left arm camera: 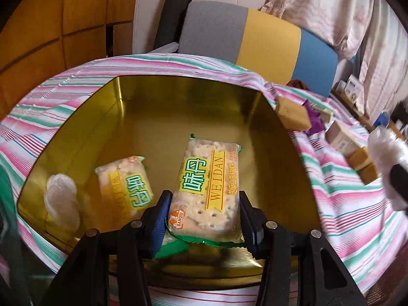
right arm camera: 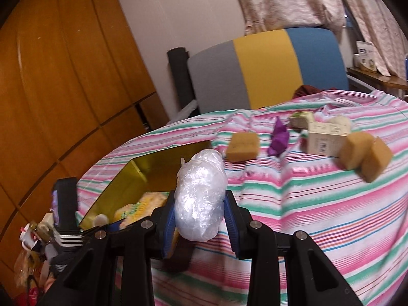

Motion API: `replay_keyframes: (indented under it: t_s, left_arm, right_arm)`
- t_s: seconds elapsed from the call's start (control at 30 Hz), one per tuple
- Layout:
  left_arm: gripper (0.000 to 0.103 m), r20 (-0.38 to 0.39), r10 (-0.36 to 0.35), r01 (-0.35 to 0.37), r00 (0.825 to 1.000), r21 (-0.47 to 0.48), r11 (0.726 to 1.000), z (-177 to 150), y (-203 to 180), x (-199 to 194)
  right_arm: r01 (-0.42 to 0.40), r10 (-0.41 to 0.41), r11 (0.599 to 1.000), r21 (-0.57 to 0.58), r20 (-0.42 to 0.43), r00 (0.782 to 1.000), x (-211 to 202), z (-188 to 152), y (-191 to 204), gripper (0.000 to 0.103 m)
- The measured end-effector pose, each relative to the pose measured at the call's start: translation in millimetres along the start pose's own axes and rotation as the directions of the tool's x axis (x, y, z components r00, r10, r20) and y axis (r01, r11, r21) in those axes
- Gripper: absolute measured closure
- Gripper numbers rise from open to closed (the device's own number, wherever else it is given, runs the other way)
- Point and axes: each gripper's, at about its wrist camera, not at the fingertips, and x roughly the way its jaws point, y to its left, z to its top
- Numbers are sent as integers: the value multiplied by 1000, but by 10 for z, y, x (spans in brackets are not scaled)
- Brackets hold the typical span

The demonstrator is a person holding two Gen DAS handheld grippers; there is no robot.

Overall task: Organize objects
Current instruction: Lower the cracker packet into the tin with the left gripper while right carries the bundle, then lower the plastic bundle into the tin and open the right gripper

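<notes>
An open gold tin (left arm camera: 178, 97) sits on the striped cloth. My left gripper (left arm camera: 204, 194) hangs over it, its blue pads shut on the two long edges of a WEIDAN cracker packet (left arm camera: 206, 178). The mirror image of the packet (left arm camera: 125, 183) shows in the shiny metal to its left, and a pale white shape (left arm camera: 61, 199) lies beside that. My right gripper (right arm camera: 200, 196) is shut on a crumpled clear plastic ball (right arm camera: 201, 199), raised just right of the tin (right arm camera: 153, 163). In the left wrist view that ball (left arm camera: 387, 153) shows at the right edge.
On the striped cloth (right arm camera: 306, 204) to the right lie a tan sponge (right arm camera: 242, 146), two more sponges (right arm camera: 364, 155), a purple wrapper (right arm camera: 279, 140) and a cream box (right arm camera: 326, 137). A grey, yellow and blue chair back (right arm camera: 265, 68) stands behind. Wooden cabinets (right arm camera: 63, 89) fill the left.
</notes>
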Motion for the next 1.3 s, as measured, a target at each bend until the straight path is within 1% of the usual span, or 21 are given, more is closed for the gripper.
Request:
replay_keyframes:
  t_s: [0.03, 0.07, 0.17, 0.2, 0.23, 0.27, 0.3, 0.4, 0.5, 0.57, 0.63, 0.7, 0.8, 0.87, 0.93, 1.0, 1.07, 1.3]
  left_arm:
    - [46, 2, 7, -7, 1000, -1, 1000, -1, 9, 0]
    - [44, 8, 14, -14, 1000, -8, 1000, -1, 24, -8]
    - [33, 44, -5, 8, 999, -61, 998, 32, 106, -108]
    - [27, 64, -2, 7, 998, -77, 997, 51, 142, -162]
    - [19, 91, 16, -8, 996, -92, 996, 71, 174, -231]
    - [17, 114, 37, -25, 993, -104, 994, 92, 197, -287]
    - [11, 145, 76, -57, 987, -128, 990, 116, 243, -366]
    - [0, 205, 143, -99, 968, -210, 973, 180, 389, -561]
    - [0, 230, 183, -112, 956, -291, 950, 237, 557, -688]
    - [0, 225, 200, -117, 954, -338, 934, 260, 663, -741]
    - [0, 212, 209, -115, 955, -384, 916, 267, 757, -767]
    - [0, 195, 201, -102, 960, -426, 899, 268, 845, -787]
    - [0, 184, 195, -92, 963, -458, 884, 265, 901, -805]
    - [0, 185, 199, -94, 962, -461, 882, 259, 889, -826]
    - [0, 188, 200, -96, 962, -453, 886, 261, 865, -838]
    - [0, 188, 199, -97, 962, -446, 890, 267, 843, -838]
    - [0, 190, 195, -94, 962, -441, 893, 279, 828, -836]
    - [0, 179, 184, -89, 967, -438, 894, 263, 804, -803]
  right_arm:
    - [-6, 6, 1000, -15, -4, 1000, 11, -10, 54, 69]
    - [-9, 9, 1000, -26, -6, 1000, 15, -18, 86, 69]
    - [-17, 16, 998, -58, -17, 1000, 37, -53, 169, 69]
    - [-19, 18, 998, -63, -24, 1000, 47, -72, 183, 69]
    - [-24, 22, 998, -66, -34, 999, 65, -85, 197, 69]
    - [-29, 26, 997, -67, -44, 999, 85, -98, 203, 69]
    - [-33, 29, 997, -68, -53, 998, 103, -111, 213, 69]
    - [-47, 40, 995, -83, -82, 996, 167, -143, 254, 69]
    - [-61, 48, 992, -108, -119, 992, 241, -198, 348, 69]
    - [-69, 51, 990, -122, -145, 988, 293, -233, 408, 69]
    - [-77, 52, 987, -140, -175, 983, 366, -257, 469, 69]
    - [-73, 42, 985, -158, -191, 981, 427, -279, 530, 69]
    - [-79, 40, 980, -183, -209, 977, 511, -300, 623, 68]
    - [-78, 35, 978, -193, -218, 975, 574, -296, 668, 67]
    - [-76, 27, 976, -204, -231, 972, 618, -309, 705, 65]
    - [-56, 3, 976, -211, -243, 970, 670, -325, 724, 62]
    - [-56, 5, 978, -199, -249, 969, 672, -342, 710, 58]
    - [-38, -2, 985, -168, -234, 972, 599, -326, 612, 58]
